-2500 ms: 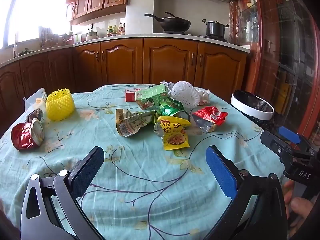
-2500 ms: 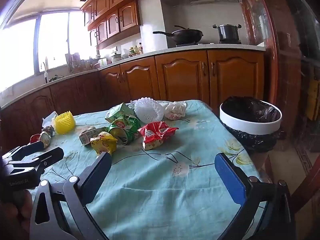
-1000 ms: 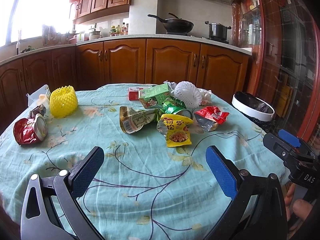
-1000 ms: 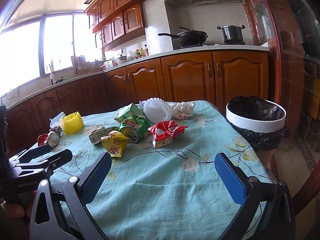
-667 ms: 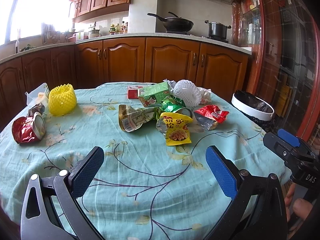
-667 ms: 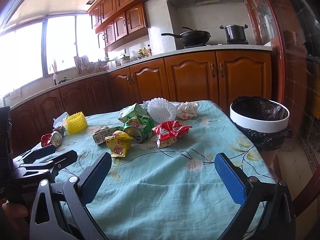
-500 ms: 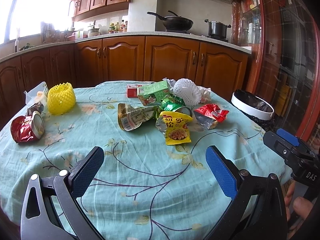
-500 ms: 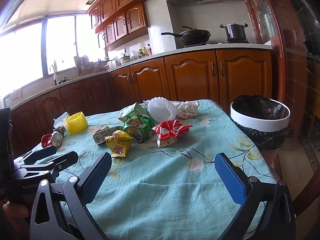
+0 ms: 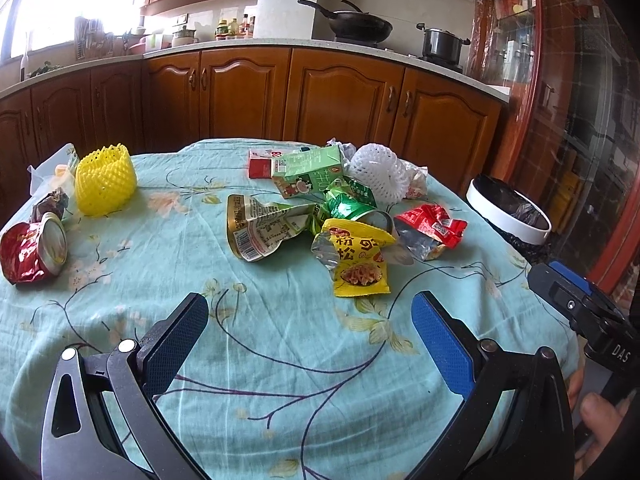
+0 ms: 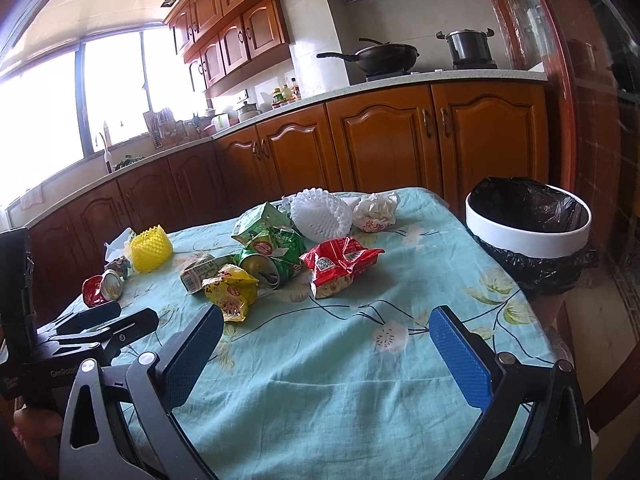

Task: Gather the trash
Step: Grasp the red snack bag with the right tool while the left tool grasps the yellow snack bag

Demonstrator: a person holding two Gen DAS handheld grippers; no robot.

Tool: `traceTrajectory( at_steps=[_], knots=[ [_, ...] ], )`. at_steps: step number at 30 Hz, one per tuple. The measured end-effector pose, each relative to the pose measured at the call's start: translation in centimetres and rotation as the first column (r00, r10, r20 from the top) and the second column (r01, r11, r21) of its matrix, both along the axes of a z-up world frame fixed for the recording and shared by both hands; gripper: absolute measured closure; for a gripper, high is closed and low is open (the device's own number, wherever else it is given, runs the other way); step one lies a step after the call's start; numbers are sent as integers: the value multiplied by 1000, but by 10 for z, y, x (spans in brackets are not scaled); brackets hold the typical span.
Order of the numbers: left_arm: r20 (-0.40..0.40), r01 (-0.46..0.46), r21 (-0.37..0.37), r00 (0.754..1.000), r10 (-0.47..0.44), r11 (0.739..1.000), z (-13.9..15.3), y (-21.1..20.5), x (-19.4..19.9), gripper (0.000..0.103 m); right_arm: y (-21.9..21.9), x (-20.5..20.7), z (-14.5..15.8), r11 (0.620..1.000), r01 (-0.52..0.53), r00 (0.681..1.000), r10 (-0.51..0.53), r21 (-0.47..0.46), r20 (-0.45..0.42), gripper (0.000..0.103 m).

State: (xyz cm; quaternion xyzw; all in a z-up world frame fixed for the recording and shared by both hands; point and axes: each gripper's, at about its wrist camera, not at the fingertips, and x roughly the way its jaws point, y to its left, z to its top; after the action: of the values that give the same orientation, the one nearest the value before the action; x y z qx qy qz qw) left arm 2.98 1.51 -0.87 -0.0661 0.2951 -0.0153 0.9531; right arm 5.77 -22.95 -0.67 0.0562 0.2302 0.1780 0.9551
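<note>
Lying at the far left of the round desk covered in a teal flowered cloth [image 9: 280,344] was a crushed red foil can wrapper with a silver lid [image 9: 30,250], and just behind it stood a yellow foam fruit net [image 9: 105,184] beside a clear plastic bag [image 9: 52,168]. Toward the middle sat the main heap of trash: a flattened gold-and-green drink carton [image 9: 264,226], a red-and-white box [image 9: 262,162] at the back, a green juice carton [image 9: 310,172], a crumpled green can [image 9: 352,204] and a yellow snack packet [image 9: 360,262] nearest the camera. A white foam fruit net [image 9: 378,178] rested behind them, touching the green carton, and a torn red snack wrapper [image 9: 430,230] lay just right of the yellow packet. Off the desk's right edge stood a white round bin lined with a black bag [image 10: 528,222].

The left gripper [image 9: 310,320] hovered over the near edge of the desk with its blue-padded fingers spread wide and nothing between them, well short of the heap. The right gripper [image 10: 326,334] hung likewise over the cloth, its fingers wide apart and bare, with the yellow packet [image 10: 230,290] just beyond its left finger and the red wrapper [image 10: 340,266] ahead. In the background a black wok [image 10: 384,58] and a steel pot [image 10: 470,48] sat on the stove.
</note>
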Motion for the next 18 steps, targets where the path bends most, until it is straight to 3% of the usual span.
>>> traceTrajectory(
  at_steps=[7, 18],
  knots=[
    [-44, 38, -22, 998, -39, 999, 2, -2, 26, 2, 3, 26, 3, 1000, -20, 998, 21, 8, -54, 9],
    [-133, 104, -70, 985, -112, 992, -7, -9, 66, 16, 6, 89, -3, 997, -27, 973, 41, 65, -225, 25]
  ],
)
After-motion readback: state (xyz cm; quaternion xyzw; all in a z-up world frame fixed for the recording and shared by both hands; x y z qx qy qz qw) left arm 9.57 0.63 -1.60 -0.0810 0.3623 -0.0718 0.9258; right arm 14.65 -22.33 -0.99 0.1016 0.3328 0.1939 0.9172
